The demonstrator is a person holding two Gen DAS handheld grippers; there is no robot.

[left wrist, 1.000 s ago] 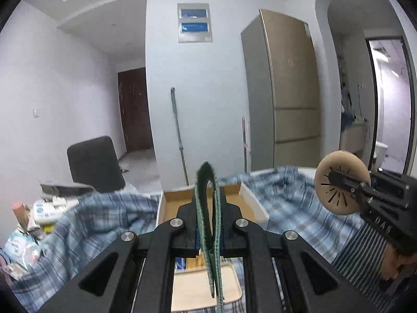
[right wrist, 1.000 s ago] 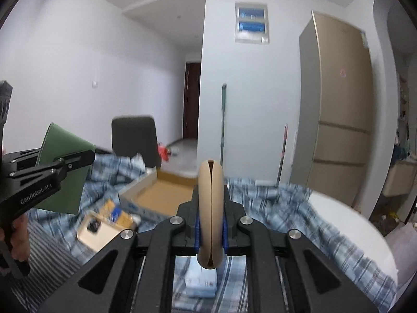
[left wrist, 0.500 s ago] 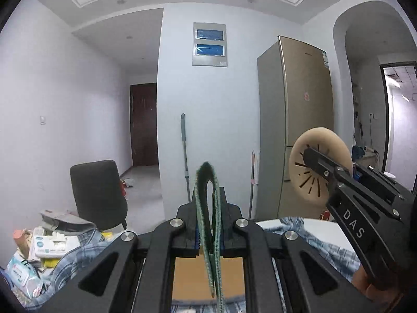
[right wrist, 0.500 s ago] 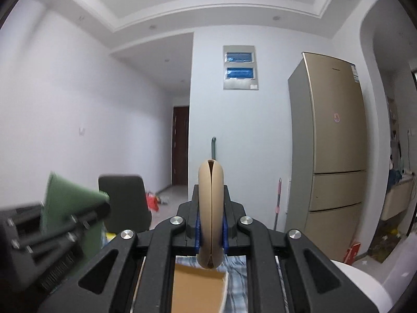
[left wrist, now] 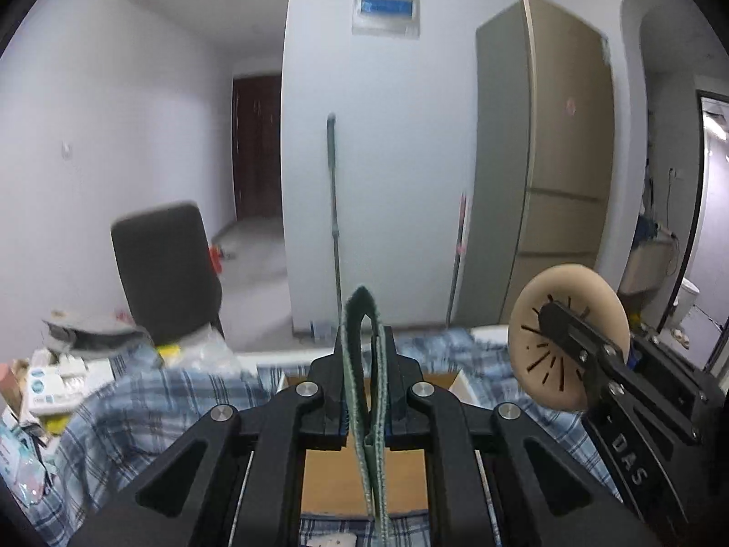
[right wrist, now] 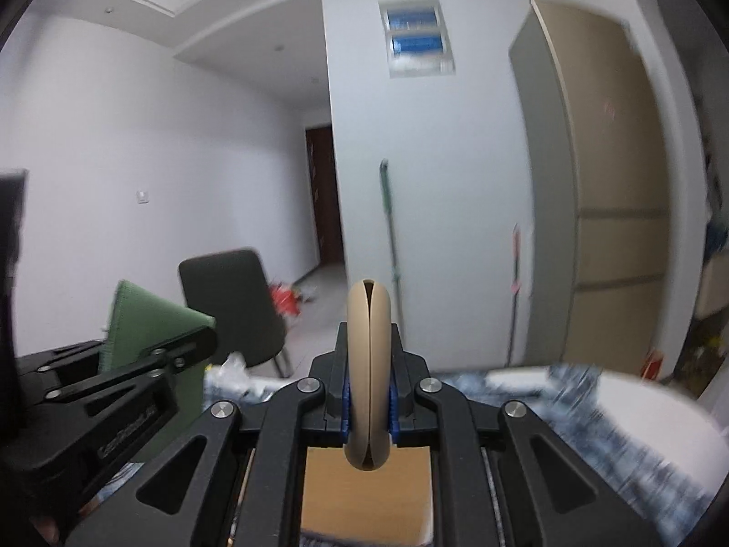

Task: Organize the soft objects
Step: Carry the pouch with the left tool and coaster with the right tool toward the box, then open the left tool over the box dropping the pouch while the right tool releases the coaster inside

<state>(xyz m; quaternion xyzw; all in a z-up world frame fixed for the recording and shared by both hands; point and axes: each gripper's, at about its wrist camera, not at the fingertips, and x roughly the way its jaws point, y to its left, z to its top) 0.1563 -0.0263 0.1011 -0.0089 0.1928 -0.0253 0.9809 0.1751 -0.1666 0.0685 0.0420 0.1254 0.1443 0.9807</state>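
Note:
My left gripper point(left wrist: 364, 392) is shut on a folded green cloth point(left wrist: 362, 364) that stands edge-on between its fingers. It also shows in the right wrist view point(right wrist: 150, 323), at the left. My right gripper point(right wrist: 368, 392) is shut on a round beige pad point(right wrist: 368, 364), seen edge-on. The pad with dark slits also shows in the left wrist view point(left wrist: 565, 337), at the right. Both grippers are held up above an open cardboard box point(left wrist: 332, 478) on a blue plaid cloth point(left wrist: 136, 410).
A black chair point(left wrist: 164, 269) stands behind the table at the left. Packets and clutter point(left wrist: 50, 383) lie at the left edge. A mop point(left wrist: 335, 228) leans on the white wall. A gold fridge point(left wrist: 542, 159) stands at the right.
Both grippers have tilted down again after pointing high at the wall. The box and plaid cloth are back in view. Both still hold their objects.

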